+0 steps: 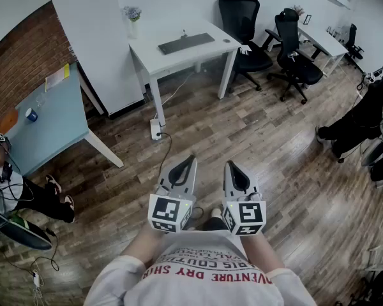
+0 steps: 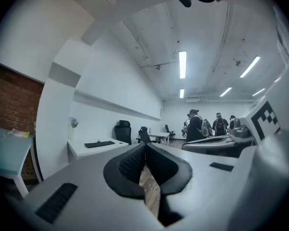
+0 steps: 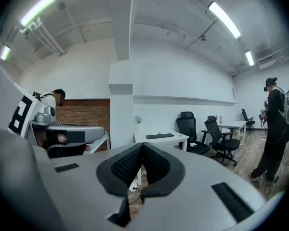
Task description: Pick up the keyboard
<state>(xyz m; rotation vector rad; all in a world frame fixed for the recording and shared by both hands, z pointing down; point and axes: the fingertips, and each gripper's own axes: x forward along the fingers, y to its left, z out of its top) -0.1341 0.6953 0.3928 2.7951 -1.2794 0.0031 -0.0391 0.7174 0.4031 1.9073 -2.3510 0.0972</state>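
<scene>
Head view: the person stands on the brown wood plank floor point(image 1: 274, 145), with both tools low in the middle of the frame. The grey left gripper point(image 1: 191, 160) and grey right gripper point(image 1: 230, 166) sit side by side, both pinched closed and empty. The flat black keyboard point(image 1: 186, 43) lies on the white rectangular desk point(image 1: 147, 55) at upper centre, well apart from both.

Left gripper view: the jaws meet at the tips with nothing between them. The keyboard point(image 2: 99, 144) shows small at mid-left, on the desk.

Right gripper view: same deal, jaws together and empty. The keyboard point(image 3: 159, 135) sits just right of centre on the desk, with black office chairs point(image 3: 188, 129) beside it.
</scene>
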